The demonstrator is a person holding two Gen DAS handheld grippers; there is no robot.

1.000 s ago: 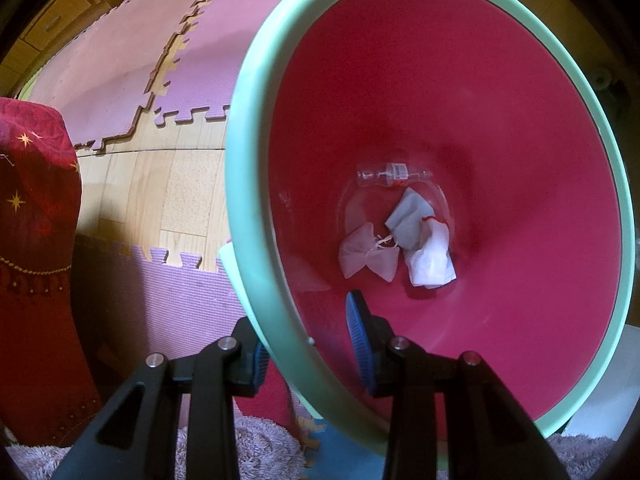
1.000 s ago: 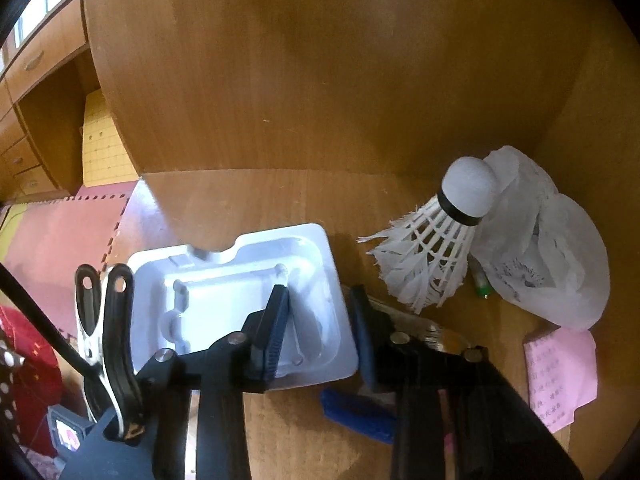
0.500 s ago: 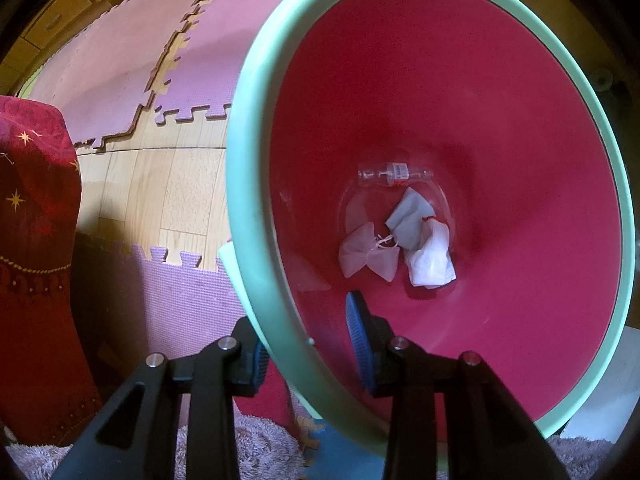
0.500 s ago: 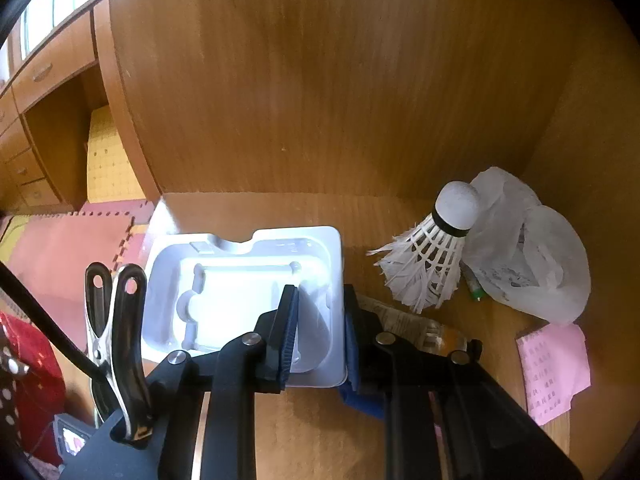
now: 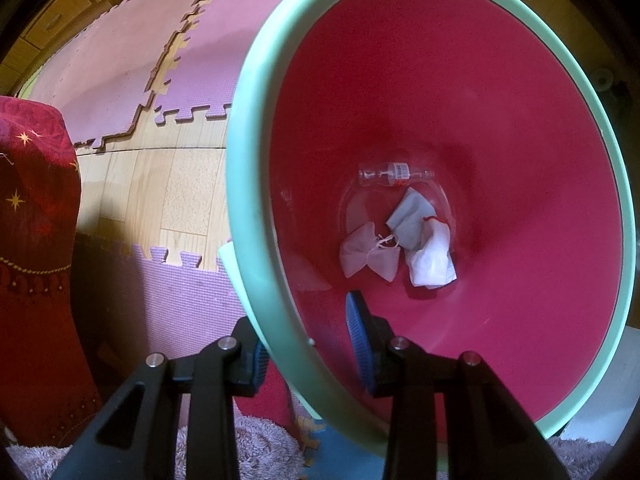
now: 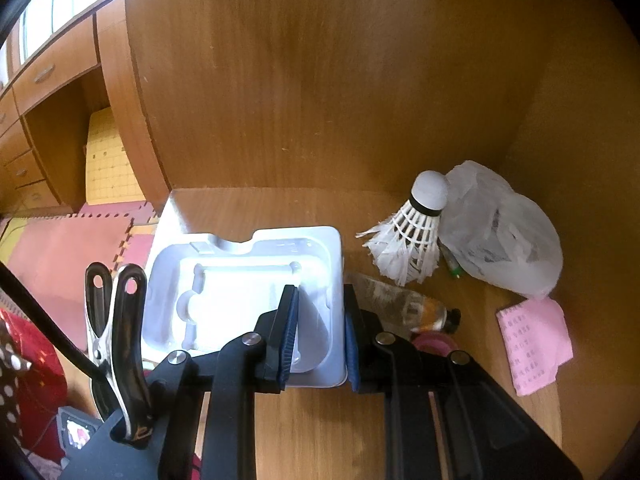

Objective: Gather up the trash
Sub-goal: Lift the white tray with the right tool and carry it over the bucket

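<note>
My left gripper is shut on the mint-green rim of a red waste bin, one pad outside the wall and one inside. At the bin's bottom lie a small clear bottle, a crumpled tissue and a small cloth pouch. My right gripper is shut on the right edge of a white moulded plastic tray, held just above the wooden shelf. A white shuttlecock, a white plastic bag, a pink paper slip and an empty bottle lie to the right on the shelf.
The wooden back panel and side wall close the shelf behind and to the right. Pink and purple foam mats cover a wood floor. A dark red cloth-covered object stands left of the bin. A metal clip sits on my right gripper's body.
My right gripper's pads closed onto the tray's edge and drew back and up with it; the shuttlecock and bag now sit farther off. The left gripper and bin stayed still.
</note>
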